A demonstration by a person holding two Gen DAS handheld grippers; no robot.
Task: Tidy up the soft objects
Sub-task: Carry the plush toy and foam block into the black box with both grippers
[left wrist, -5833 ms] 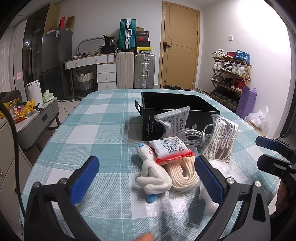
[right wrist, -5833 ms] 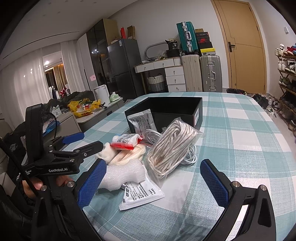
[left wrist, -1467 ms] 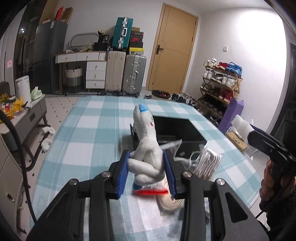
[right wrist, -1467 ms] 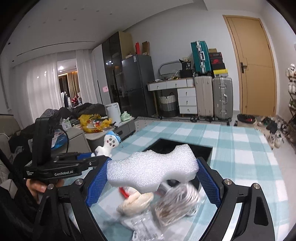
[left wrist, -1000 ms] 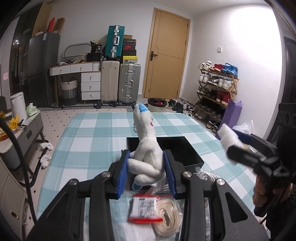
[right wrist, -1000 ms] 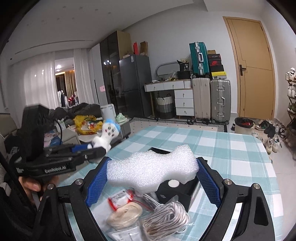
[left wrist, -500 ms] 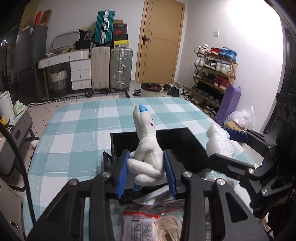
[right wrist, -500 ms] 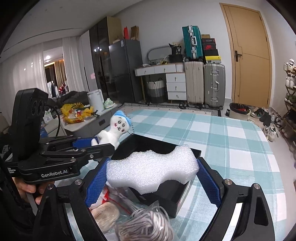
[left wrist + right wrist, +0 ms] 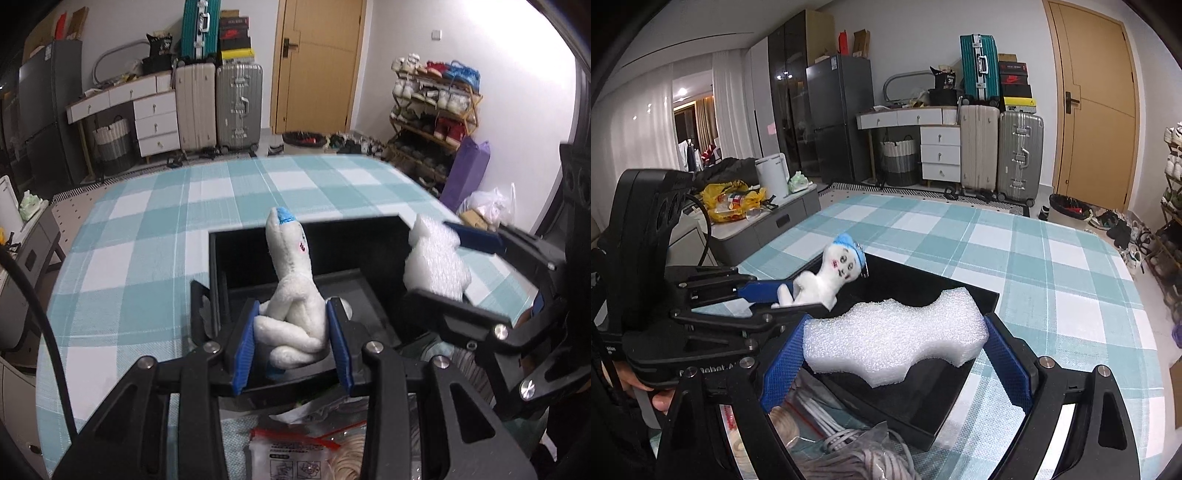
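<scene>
Both loads hang over the black box [image 9: 373,229], the landmark here, and the coming move turns on that: each sits above the open cavity, so letting go should drop it inside.

The left gripper [image 9: 293,343] is clamped tight on the doll [image 9: 291,295], pads squeezing its folded legs. The doll's long axis runs up and away from the jaws, head with blue cap leaning toward the box's far wall. Its body is over the near-left part of the box.

The right gripper [image 9: 895,363] stands wide but is closed on the foam [image 9: 894,339], gripping it by its 2 ends. The foam's long axis lies crosswise between the pads, roughly level, over the near-right part of the box. Neither hand is clearly nearer the cavity; both look ready to release.

The box looks empty inside, though its floor is dark and partly hidden by the 2 loads, so I cannot be sure.

Just in front of the box, on the checked table [image 9: 1027,251], more things wait: rope [image 9: 864,461], a white cable [image 9: 827,417], a red-topped packet [image 9: 295,446].
</scene>
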